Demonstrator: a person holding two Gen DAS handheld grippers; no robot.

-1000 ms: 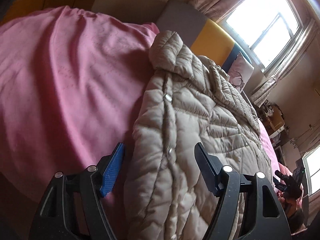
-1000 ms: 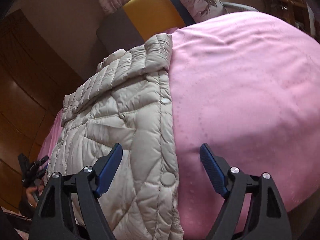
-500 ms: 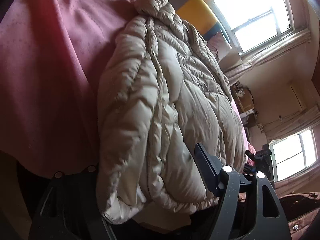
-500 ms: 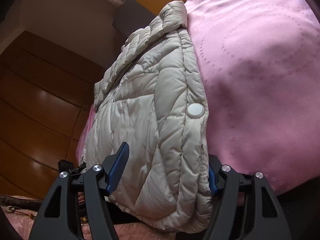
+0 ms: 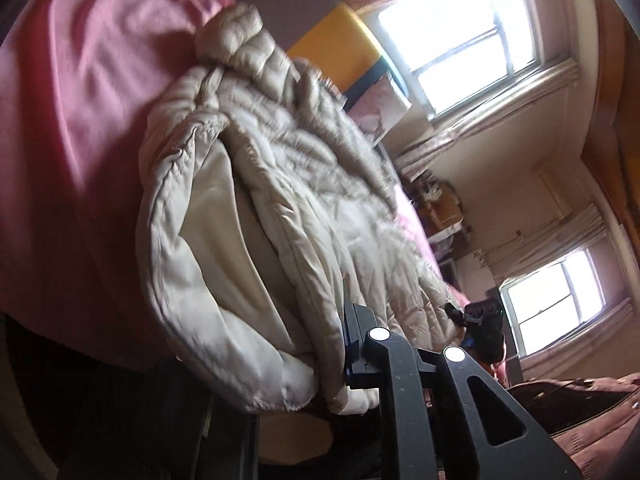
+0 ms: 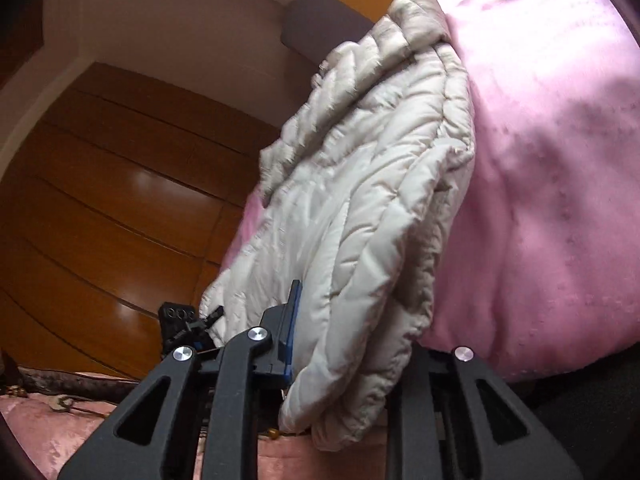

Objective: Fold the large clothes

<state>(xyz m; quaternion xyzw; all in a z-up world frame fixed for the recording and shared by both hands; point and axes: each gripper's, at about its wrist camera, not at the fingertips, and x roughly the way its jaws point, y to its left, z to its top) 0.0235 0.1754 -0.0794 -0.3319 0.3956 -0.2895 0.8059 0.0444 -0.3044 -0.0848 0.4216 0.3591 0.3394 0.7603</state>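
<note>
The left gripper (image 5: pixel 320 360) has its jaws closing narrowly on the near hem of the beige puffer jacket (image 5: pixel 288 200); the right gripper (image 6: pixel 344 344) likewise, jaws closing on the hem; the jacket lies on the pink bed (image 6: pixel 560 160).

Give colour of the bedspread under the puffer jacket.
Pink bedspread; clearest in the right wrist view, beside the beige jacket.

A home bedroom: a bed under a pink fabric bedspread (image 5: pixel 80 120), a yellow-and-grey padded headboard (image 5: pixel 336 36), curtained windows (image 5: pixel 452 40) and glossy brown wooden wardrobe panelling (image 6: pixel 120 200).
</note>
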